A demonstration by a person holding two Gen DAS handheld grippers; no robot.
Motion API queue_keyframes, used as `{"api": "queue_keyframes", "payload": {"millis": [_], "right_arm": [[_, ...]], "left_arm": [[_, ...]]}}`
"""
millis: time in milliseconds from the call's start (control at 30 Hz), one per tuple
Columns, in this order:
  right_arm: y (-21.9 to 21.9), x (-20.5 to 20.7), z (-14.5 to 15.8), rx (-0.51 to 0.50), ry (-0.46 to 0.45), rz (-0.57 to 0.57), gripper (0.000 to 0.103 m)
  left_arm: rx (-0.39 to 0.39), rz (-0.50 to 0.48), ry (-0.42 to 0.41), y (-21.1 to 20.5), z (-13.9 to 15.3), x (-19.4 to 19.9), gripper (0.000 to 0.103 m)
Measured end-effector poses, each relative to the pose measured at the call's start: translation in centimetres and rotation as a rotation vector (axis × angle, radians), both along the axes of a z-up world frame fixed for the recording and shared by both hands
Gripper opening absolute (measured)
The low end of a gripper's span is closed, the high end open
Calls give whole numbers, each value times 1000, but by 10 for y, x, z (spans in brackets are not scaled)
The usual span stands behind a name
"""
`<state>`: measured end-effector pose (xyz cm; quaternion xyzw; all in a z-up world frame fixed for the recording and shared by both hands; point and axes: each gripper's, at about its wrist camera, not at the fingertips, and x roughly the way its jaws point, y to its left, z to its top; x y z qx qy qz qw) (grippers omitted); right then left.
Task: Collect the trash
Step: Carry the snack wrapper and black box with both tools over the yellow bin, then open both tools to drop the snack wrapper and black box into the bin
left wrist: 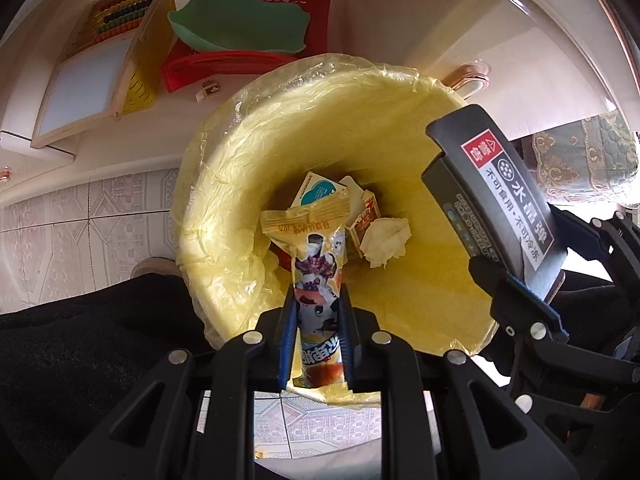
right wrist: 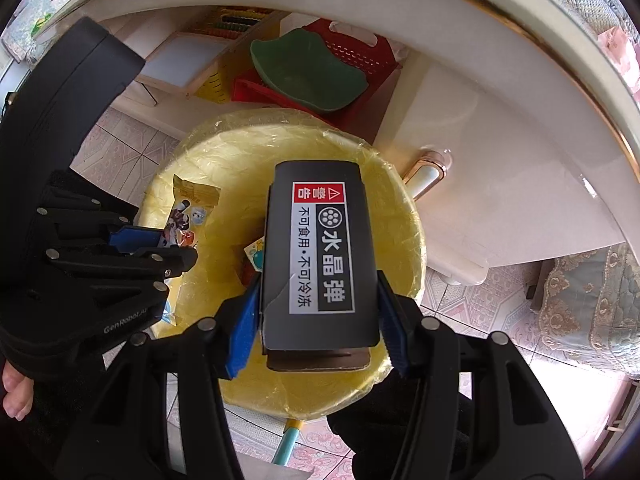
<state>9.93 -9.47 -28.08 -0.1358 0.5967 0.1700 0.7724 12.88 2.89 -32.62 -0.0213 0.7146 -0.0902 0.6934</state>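
Note:
My left gripper (left wrist: pixel 318 312) is shut on a yellow snack wrapper (left wrist: pixel 316 264) and holds it over the mouth of a bin lined with a yellow bag (left wrist: pixel 280 128). My right gripper (right wrist: pixel 318 300) is shut on a black box with a warning label (right wrist: pixel 320 248), also above the bin (right wrist: pixel 224 136). The black box (left wrist: pixel 508 200) and right gripper show at the right in the left wrist view. The wrapper (right wrist: pixel 188 216) and left gripper (right wrist: pixel 160 240) show at the left in the right wrist view. Inside the bin lie a small carton (left wrist: pixel 316 192) and a crumpled tissue (left wrist: pixel 386 240).
A red basket (left wrist: pixel 272 20) with a green dish (left wrist: pixel 240 20) and an abacus board (left wrist: pixel 104 52) stand behind the bin under a white table. A white table leg (right wrist: pixel 460 152) is to the bin's right. Patterned floor tiles (left wrist: pixel 80 216) surround it.

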Motion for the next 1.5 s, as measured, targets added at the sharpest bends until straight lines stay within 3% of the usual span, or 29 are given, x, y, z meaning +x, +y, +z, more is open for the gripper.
{"api": "queue_keyframes", "payload": {"millis": [300, 800, 1167, 1233, 1367, 1500], "right_arm": [[-5, 8, -25, 5, 51, -32, 53], [-8, 7, -43, 31, 121, -60, 53], [-5, 5, -40, 29, 111, -51, 53], [-5, 6, -41, 24, 113, -51, 54], [-7, 7, -43, 21, 113, -60, 66], [-10, 8, -42, 17, 112, -74, 67]], "left_arm": [[16, 2, 11, -9, -13, 2, 19], [35, 1, 30, -12, -24, 7, 19], [52, 1, 29, -17, -25, 6, 20], [57, 0, 33, -19, -25, 6, 24], [52, 11, 23, -18, -23, 7, 55], [71, 10, 3, -17, -20, 6, 61]]}}
